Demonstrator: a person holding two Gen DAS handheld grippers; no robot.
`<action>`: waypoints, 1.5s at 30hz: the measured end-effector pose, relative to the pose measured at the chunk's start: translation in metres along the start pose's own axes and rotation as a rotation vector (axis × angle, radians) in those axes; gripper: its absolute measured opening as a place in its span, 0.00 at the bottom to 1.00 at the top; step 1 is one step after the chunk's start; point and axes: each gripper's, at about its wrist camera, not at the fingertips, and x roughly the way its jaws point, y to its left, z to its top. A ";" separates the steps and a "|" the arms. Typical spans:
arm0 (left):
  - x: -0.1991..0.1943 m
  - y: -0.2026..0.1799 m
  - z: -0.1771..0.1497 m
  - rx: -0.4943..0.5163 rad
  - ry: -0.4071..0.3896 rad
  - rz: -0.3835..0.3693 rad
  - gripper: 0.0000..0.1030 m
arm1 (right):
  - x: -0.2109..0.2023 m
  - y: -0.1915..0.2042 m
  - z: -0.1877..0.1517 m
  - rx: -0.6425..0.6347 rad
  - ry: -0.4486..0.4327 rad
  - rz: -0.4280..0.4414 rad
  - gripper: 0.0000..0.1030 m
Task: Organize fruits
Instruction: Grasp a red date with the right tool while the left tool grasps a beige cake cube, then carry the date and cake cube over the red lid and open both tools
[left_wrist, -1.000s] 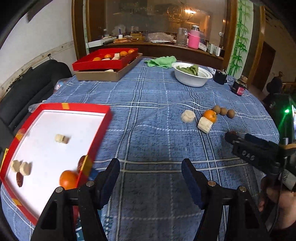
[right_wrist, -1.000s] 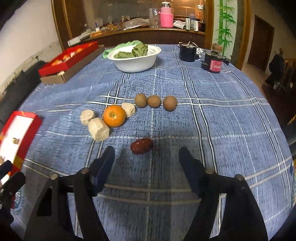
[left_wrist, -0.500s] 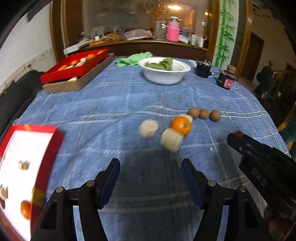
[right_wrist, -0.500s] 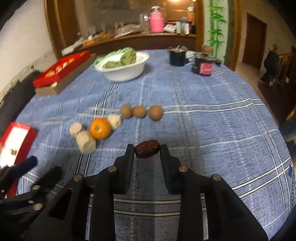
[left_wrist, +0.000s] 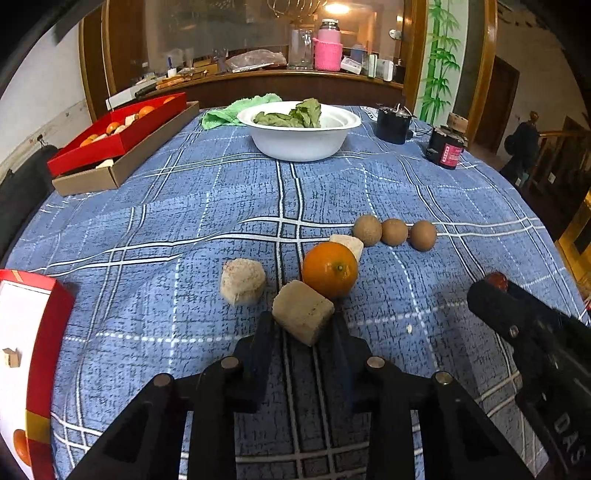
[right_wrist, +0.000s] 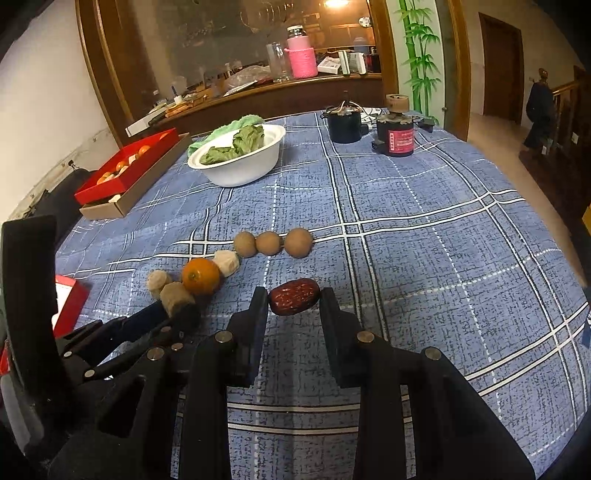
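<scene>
Since the earlier frames the left gripper (left_wrist: 301, 328) had swung away from the red tray (left_wrist: 48, 332) at the near left and over to the fruit cluster mid-table, and its jaws had just been closing, with a tan chunk (left_wrist: 302, 316) between them.

Left wrist view: the pads sat against both sides of that chunk, so I'd call it gripped, narrow opening. The orange (left_wrist: 330, 268) was touching the chunk on its far side, and a second tan piece (left_wrist: 242, 281) lay just to the left. Three brown round fruits (left_wrist: 394, 231) lined up farther right. The tray, already holding an orange and some bits, was well apart to the left. The gripper was tilted down toward the blue plaid tablecloth (left_wrist: 184, 221).

What could go wrong here, in my opinion: the chunk looked held by its near corner only, so it might twist out on the lift, and since the orange leaned on it, pulling it away could set the orange rolling.

Right wrist view: the right gripper (right_wrist: 294, 302) had shut on the dark red date (right_wrist: 294, 302), which showed between the tips, squeezed end to end. It also angled down at the cloth. The left gripper (right_wrist: 181, 314) showed at the left, close by, with its chunk (right_wrist: 176, 298). Both tools heading for the same tray could bump each other, I'd guess. The date is small and smooth-looking, so a slip seems possible too.
</scene>
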 end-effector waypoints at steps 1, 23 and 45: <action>-0.003 0.000 -0.003 0.002 0.001 0.002 0.29 | 0.000 0.000 0.000 -0.002 0.001 -0.001 0.26; -0.121 0.043 -0.061 -0.034 -0.092 0.024 0.28 | -0.055 0.057 -0.053 -0.133 0.049 -0.063 0.26; -0.169 0.110 -0.091 -0.124 -0.138 0.044 0.28 | -0.105 0.131 -0.085 -0.239 -0.004 -0.094 0.26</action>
